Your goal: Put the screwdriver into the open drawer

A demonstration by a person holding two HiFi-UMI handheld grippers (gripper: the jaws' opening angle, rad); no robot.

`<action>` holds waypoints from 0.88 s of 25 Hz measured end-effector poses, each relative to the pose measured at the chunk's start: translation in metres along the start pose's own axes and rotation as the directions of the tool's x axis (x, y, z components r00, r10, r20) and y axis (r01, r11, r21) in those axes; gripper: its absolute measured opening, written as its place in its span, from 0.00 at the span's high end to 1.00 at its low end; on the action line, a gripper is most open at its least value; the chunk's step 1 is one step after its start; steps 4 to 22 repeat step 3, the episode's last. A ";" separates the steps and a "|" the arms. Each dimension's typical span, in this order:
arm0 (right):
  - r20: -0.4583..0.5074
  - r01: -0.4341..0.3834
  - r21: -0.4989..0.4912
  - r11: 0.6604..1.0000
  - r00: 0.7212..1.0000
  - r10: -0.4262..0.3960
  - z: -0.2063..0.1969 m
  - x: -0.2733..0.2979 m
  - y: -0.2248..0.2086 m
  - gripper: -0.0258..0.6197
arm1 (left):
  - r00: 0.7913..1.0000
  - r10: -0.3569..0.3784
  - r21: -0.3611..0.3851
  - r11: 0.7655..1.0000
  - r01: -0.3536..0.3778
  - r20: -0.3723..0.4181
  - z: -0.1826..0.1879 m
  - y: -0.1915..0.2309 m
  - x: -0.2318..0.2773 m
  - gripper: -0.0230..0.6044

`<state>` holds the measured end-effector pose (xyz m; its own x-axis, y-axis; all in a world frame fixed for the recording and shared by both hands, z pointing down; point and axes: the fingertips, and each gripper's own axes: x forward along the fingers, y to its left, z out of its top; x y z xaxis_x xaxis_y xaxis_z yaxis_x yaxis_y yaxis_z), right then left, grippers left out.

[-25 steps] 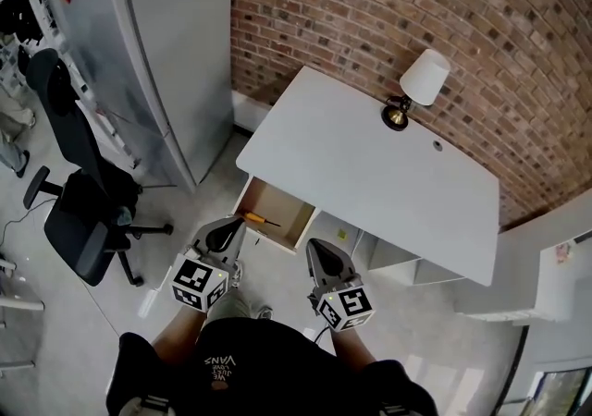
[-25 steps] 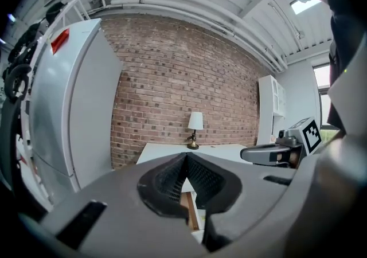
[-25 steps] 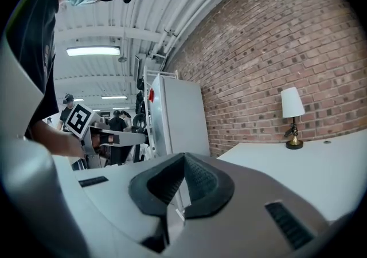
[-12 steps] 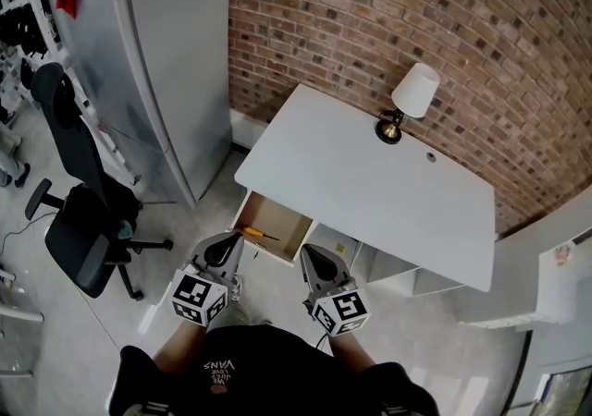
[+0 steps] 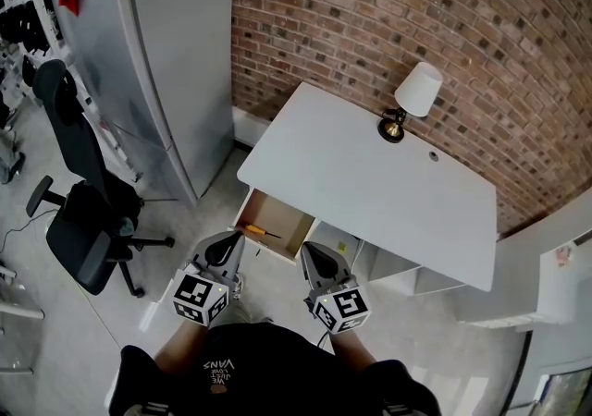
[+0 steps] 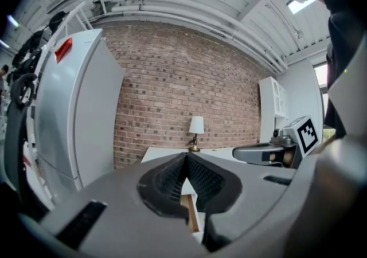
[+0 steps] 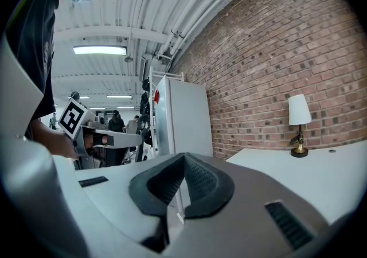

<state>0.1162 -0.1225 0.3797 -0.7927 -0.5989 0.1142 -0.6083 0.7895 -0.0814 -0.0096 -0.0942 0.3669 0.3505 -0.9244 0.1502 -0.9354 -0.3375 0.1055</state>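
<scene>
A person stands in front of a white desk (image 5: 370,178) that is set against a red brick wall (image 5: 388,17), holding a two-jaw gripper in each hand. Both grippers are held low in front of the desk and point roughly level toward it.

Under the desk's left end, a wooden-lined drawer (image 5: 280,214) is pulled out toward the person. The screwdriver (image 5: 260,233) lies inside it on the drawer floor, near the front edge. Its orange handle points away from the desk's middle and its dark shaft points toward it.

The left gripper (image 5: 231,240) is just in front of the drawer's front edge. Seen in the left gripper view, the tips of its two ribbed black pads (image 6: 198,178) are pressed together with nothing between them. Whether it touches the drawer front cannot be told.

The right gripper (image 5: 308,251) is beside it, closer to the desk's middle and in front of the open space under the desktop. Its jaws are also closed tip to tip and hold nothing.

A small lamp (image 5: 412,98) with a white shade and a brass base stands on the desk's far edge by the wall. A tall grey cabinet (image 5: 166,54) stands left of the desk. A black office chair (image 5: 79,211) stands further left, well apart from the desk.
</scene>
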 end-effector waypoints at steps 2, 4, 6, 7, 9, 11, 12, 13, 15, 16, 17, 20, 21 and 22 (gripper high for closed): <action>0.000 0.000 -0.002 1.000 1.000 0.000 0.000 0.002 -0.001 0.96 | 1.000 -0.002 0.002 1.000 0.002 0.000 0.000 0.001 0.001 0.95; 0.001 0.001 -0.004 1.000 1.000 -0.001 0.000 0.003 -0.001 0.96 | 1.000 -0.004 0.004 1.000 0.004 0.000 0.000 0.001 0.002 0.95; 0.001 0.001 -0.004 1.000 1.000 -0.001 0.000 0.003 -0.001 0.96 | 1.000 -0.004 0.004 1.000 0.004 0.000 0.000 0.001 0.002 0.95; 0.001 0.001 -0.004 1.000 1.000 -0.001 0.000 0.003 -0.001 0.96 | 1.000 -0.004 0.004 1.000 0.004 0.000 0.000 0.001 0.002 0.95; 0.001 0.001 -0.004 1.000 1.000 -0.001 0.000 0.003 -0.001 0.96 | 1.000 -0.004 0.004 1.000 0.004 0.000 0.000 0.001 0.002 0.95; 0.001 0.001 -0.004 1.000 1.000 -0.001 0.000 0.003 -0.001 0.96 | 1.000 -0.004 0.004 1.000 0.004 0.000 0.000 0.001 0.002 0.95; 0.001 0.001 -0.004 1.000 1.000 -0.001 0.000 0.003 -0.001 0.96 | 1.000 -0.004 0.004 1.000 0.004 0.000 0.000 0.001 0.002 0.95; 0.001 0.001 -0.004 1.000 1.000 -0.001 0.000 0.003 -0.001 0.96 | 1.000 -0.004 0.004 1.000 0.004 0.000 0.000 0.001 0.002 0.95; 0.001 0.001 -0.004 1.000 1.000 -0.001 0.000 0.003 -0.001 0.96 | 1.000 -0.004 0.004 1.000 0.004 0.000 0.000 0.001 0.002 0.95; 0.001 0.001 -0.004 1.000 1.000 -0.001 0.000 0.003 -0.001 0.96 | 1.000 -0.004 0.004 1.000 0.004 0.000 0.000 0.001 0.002 0.95; 0.001 0.001 -0.004 1.000 1.000 -0.001 0.000 0.003 -0.001 0.96 | 1.000 -0.004 0.004 1.000 0.004 0.000 0.000 0.001 0.002 0.95; 0.001 0.001 -0.004 1.000 1.000 -0.001 0.000 0.003 -0.001 0.96 | 1.000 -0.004 0.004 1.000 0.004 0.000 0.000 0.001 0.002 0.95; 0.001 0.001 -0.004 1.000 1.000 -0.001 0.000 0.003 -0.001 0.96 | 1.000 -0.004 0.004 1.000 0.004 0.000 0.000 0.001 0.002 0.95; 0.001 0.001 -0.004 1.000 1.000 -0.001 0.000 0.003 -0.001 0.96 | 1.000 -0.004 0.004 1.000 0.004 0.000 0.000 0.001 0.002 0.95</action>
